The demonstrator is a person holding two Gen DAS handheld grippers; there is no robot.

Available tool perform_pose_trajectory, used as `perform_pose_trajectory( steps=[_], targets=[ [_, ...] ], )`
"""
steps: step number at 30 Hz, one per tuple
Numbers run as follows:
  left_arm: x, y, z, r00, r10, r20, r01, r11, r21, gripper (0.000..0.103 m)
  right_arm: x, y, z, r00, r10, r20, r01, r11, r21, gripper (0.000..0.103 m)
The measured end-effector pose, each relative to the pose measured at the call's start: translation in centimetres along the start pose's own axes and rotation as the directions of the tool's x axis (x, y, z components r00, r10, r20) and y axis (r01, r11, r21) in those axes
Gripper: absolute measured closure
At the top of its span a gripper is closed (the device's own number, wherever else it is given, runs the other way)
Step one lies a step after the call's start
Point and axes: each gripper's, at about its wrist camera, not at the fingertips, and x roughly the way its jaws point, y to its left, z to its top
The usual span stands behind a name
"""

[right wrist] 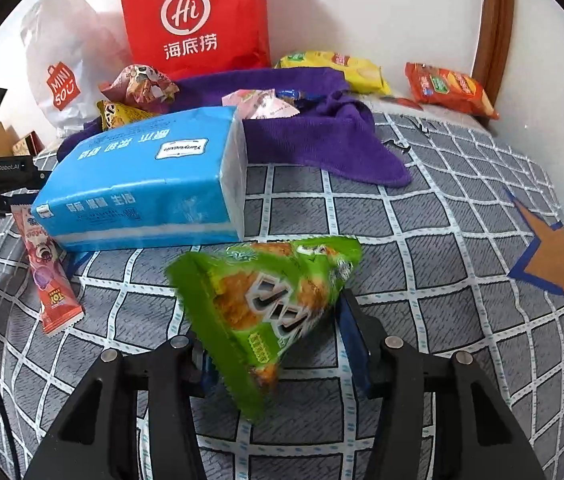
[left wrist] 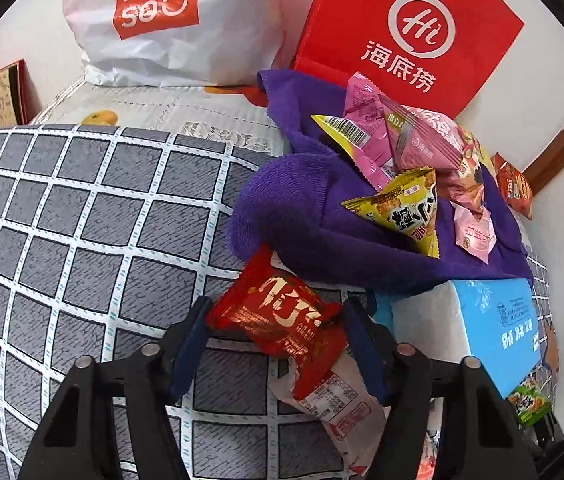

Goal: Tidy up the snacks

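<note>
Jaws of the left gripper (left wrist: 276, 334) are squeezing a red snack packet (left wrist: 278, 314) lying near the blue tissue pack (left wrist: 493, 320) on the bed. Right gripper (right wrist: 272, 334) is gripping a puffy green snack bag (right wrist: 266, 300). Both look light and crinkly, so holding the middle seems best.

Blue tissue pack (left wrist: 493, 320): far end hidden beneath the purple towel (left wrist: 289, 208). Long pink-and-white wrapper (left wrist: 341, 404): upper part covered by the red snack packet (left wrist: 282, 312). MINISO bag (left wrist: 170, 20) cropped at the top edge. Green triangular packet (right wrist: 266, 304) motion-blurred, lettering unreadable.
</note>
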Motion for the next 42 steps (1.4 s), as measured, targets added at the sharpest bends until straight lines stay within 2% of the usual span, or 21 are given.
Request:
perform_pose_trajectory(
  steps=[7,9,12,16,20,23,27,29,33,40,42],
  targets=[
    [-2.2,1.4,-1.2,0.999,-0.049,-0.017,0.049,0.999,-0.003,0.047,-0.1,-0.5,0.0,1.000,0.025,0.004,-0.025,1.000,0.018,0.053],
    [-3.6,1.7,-2.2,0.998,-0.065,-0.017,0.065,0.998,0.006,0.047,-0.1,-0.5,0.0,1.000,0.025,0.004,-0.025,1.000,0.018,0.053],
    [-5.4,1.9,-3.7,0.998,-0.053,-0.016,0.054,0.998,0.028,0.047,-0.1,-0.5,0.0,1.000,0.029,0.005,-0.030,0.999,0.021,0.053],
    [-6.7,2.3,-6.5,0.992,-0.099,-0.075,0.103,0.993,0.054,0.047,-0.1,-0.7,0.1,0.999,0.038,0.006,-0.038,0.999,0.027,0.052],
    [-7.3,2.1,-8.8,0.992,-0.083,-0.097,0.093,0.990,0.104,0.046,-0.1,-0.7,0.1,0.999,0.039,0.006,-0.039,0.999,0.025,0.052],
    [-6.7,2.0,-9.1,0.995,-0.055,-0.087,0.065,0.991,0.118,0.043,-0.1,-0.7,0.1,0.999,0.042,0.007,-0.042,0.999,0.027,0.052],
    [-5.6,1.7,-9.2,0.997,-0.055,-0.052,0.060,0.993,0.099,0.023,-0.1,-0.7,0.1,0.999,0.050,0.007,-0.050,0.998,0.029,0.050],
    [-5.3,1.0,-9.3,0.999,-0.046,-0.027,0.049,0.992,0.118,0.020,-0.1,-0.6,0.0,0.999,0.050,0.006,-0.050,0.998,0.025,0.049],
    [-5.1,-0.3,-10.0,1.000,-0.004,0.023,-0.001,0.982,0.188,0.022,0.0,-0.5,0.0,0.999,0.042,0.004,-0.042,0.999,0.017,0.049],
    [-6.5,0.5,-11.6,0.998,-0.031,0.052,0.019,0.978,0.208,0.022,0.0,-0.4,0.0,0.999,0.044,0.003,-0.044,0.999,0.012,0.047],
    [-6.5,0.6,-11.8,0.997,-0.017,0.074,0.000,0.976,0.217,0.030,0.0,-0.4,0.0,0.999,0.042,0.002,-0.042,0.999,0.009,0.047]
  ],
)
